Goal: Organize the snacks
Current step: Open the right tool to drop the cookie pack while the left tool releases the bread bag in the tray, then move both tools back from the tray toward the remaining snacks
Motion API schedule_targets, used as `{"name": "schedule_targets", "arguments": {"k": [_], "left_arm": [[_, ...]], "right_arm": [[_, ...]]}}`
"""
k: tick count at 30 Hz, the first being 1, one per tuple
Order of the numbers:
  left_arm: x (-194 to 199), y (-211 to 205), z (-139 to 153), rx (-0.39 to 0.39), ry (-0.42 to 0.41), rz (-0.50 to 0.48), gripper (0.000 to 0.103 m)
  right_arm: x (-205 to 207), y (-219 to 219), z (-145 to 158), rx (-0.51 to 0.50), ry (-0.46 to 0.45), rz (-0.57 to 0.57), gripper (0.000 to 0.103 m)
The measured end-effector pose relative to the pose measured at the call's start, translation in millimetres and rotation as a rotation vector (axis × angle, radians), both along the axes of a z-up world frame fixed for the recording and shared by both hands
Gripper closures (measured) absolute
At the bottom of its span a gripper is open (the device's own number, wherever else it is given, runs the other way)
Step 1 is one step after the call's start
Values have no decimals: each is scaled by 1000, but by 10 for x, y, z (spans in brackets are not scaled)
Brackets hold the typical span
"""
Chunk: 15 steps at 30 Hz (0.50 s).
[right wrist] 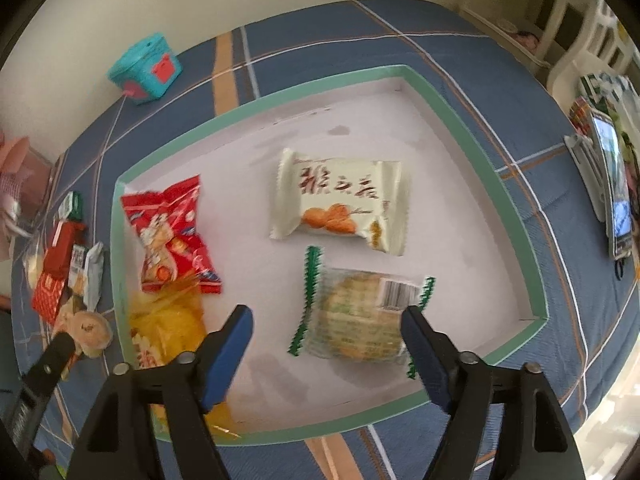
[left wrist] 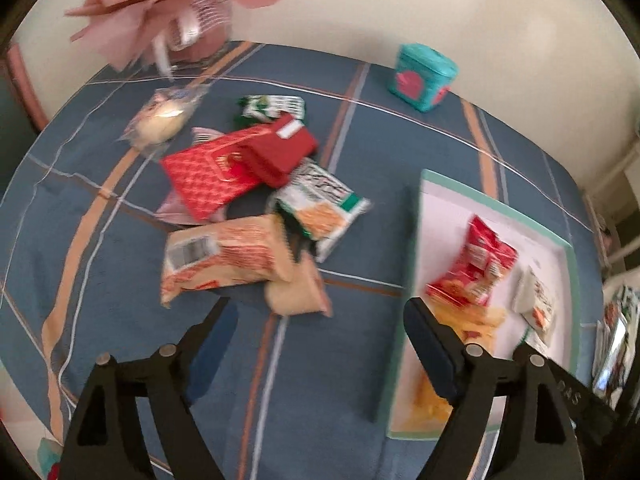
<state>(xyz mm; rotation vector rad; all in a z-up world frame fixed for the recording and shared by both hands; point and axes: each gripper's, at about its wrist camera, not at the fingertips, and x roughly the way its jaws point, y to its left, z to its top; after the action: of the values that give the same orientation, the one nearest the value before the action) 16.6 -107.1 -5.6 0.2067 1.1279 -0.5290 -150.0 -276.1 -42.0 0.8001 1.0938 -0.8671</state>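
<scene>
A green-rimmed white tray (right wrist: pixel 472 128) lies on the blue plaid cloth. In it lie a red packet (right wrist: pixel 168 232), a yellow packet (right wrist: pixel 164 324), a cream packet with orange print (right wrist: pixel 340 204) and a clear green-edged biscuit packet (right wrist: pixel 360 320). My right gripper (right wrist: pixel 326 326) is open and empty just above the biscuit packet. My left gripper (left wrist: pixel 316 316) is open and empty above the cloth, near a pile of loose snacks: a beige packet (left wrist: pixel 224 256), a red box (left wrist: pixel 208 176), a dark red box (left wrist: pixel 280 152) and a green-white packet (left wrist: pixel 324 204). The tray (left wrist: pixel 496 200) is to its right.
A teal box with red hearts (left wrist: pixel 424 76) (right wrist: pixel 146 68) stands at the back by the wall. A pink paper flower arrangement (left wrist: pixel 168 8) stands back left. A clear wrapped bun (left wrist: pixel 160 120) lies beside the pile. A phone (right wrist: pixel 612 184) stands off the right table edge.
</scene>
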Motion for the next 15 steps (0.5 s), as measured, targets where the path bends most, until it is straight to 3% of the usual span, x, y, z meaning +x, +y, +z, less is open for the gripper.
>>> {"name": "schedule_targets", "arguments": {"k": [3, 5, 8, 15], "left_arm": [[57, 61, -12, 14, -14, 32, 17], [93, 101, -25, 24, -24, 54, 9], [119, 145, -27, 24, -32, 69, 7], [176, 204, 0, 19, -70, 81, 1]], "right_arm": [[111, 85, 17, -13, 4, 43, 16], [187, 158, 36, -26, 8, 77, 13], [278, 246, 43, -36, 12, 118, 0], [399, 390, 138, -61, -25, 161, 0]]}}
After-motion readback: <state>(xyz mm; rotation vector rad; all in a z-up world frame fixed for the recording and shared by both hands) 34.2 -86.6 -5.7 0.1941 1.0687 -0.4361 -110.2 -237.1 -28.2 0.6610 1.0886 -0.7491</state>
